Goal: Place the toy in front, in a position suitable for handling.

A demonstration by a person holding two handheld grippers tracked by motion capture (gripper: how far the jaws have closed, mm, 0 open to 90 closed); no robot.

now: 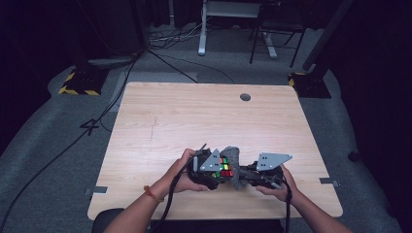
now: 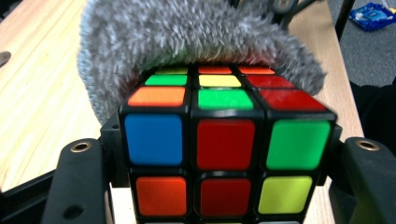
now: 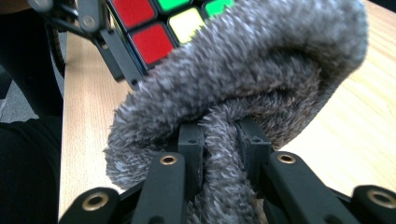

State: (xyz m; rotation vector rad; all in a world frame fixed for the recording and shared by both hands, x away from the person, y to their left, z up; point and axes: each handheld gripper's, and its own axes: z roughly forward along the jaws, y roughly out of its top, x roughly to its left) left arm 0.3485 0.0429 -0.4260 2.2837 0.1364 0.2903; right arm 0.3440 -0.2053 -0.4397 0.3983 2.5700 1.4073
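Observation:
A scrambled colour cube (image 2: 224, 154) sits between the two black jaws of my left gripper (image 2: 224, 158), which is shut on its sides. In the high view the cube (image 1: 224, 167) shows at the table's near middle, with the left gripper (image 1: 209, 170) beside it. A fluffy grey cloth (image 3: 243, 88) is pinched in my right gripper (image 3: 220, 140) and lies over the far top edge of the cube (image 3: 154, 28). The cloth (image 2: 196, 37) arches above the cube in the left gripper view. In the high view the cloth (image 1: 234, 165) stands between the two grippers, the right gripper (image 1: 257, 174) just behind it.
The wooden table (image 1: 204, 116) stretches bare beyond the hands, with a round cable hole (image 1: 245, 97) near its far edge. Cables and stand legs lie on the grey floor behind. A blue packet (image 2: 373, 16) lies on the floor past the table edge.

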